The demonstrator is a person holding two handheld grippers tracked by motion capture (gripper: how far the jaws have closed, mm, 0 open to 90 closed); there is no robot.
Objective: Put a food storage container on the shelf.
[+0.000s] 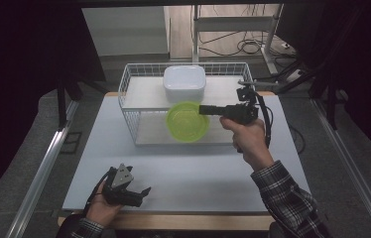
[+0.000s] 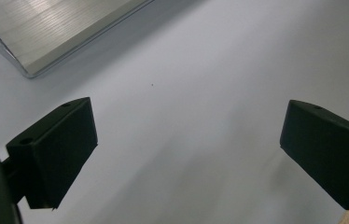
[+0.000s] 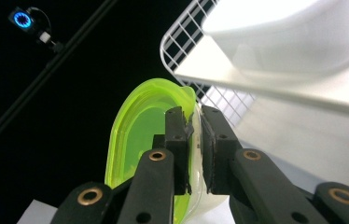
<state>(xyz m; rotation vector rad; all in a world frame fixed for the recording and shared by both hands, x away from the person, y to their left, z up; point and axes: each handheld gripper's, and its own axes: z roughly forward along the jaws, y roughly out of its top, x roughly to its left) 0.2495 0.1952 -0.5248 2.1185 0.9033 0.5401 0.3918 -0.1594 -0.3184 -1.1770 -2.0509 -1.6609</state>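
Pinching the green bowl (image 1: 187, 123) by its thin rim with the right gripper (image 1: 204, 110), jaws squeezed close with only the rim between them. Holding that bowl up in the air, right at the tip of the gripper, tipped on its edge and not touching the desk (image 1: 173, 173). Hanging it just in front of the wire rack (image 1: 128, 99), with the white bowl (image 1: 184, 83) sitting on the top shelf a little past the gripper tip.

Risking a slip here: gripping only a small bit of smooth rim, with all the rest of the bowl sticking out to one side and pulling down. Maybe swinging or twisting in the jaws with any quick move, then dropping onto the lower shelf or the desk below the gripper.

Risking a bump too: hanging very near the edge of the top shelf and the wires beside the gripper. Maybe catching the far rim of the bowl on that edge, and so knocking it loose or shoving the rack. Maybe going too far ahead and pushing into the white bowl, sliding it toward the back wires.

Possibly squeezing too hard and bending the thin rim.

Resting the left gripper (image 1: 141, 191) low on the desk, well apart from the right one, jaws spread wide and holding nothing. Not helping to catch the bowl from there.
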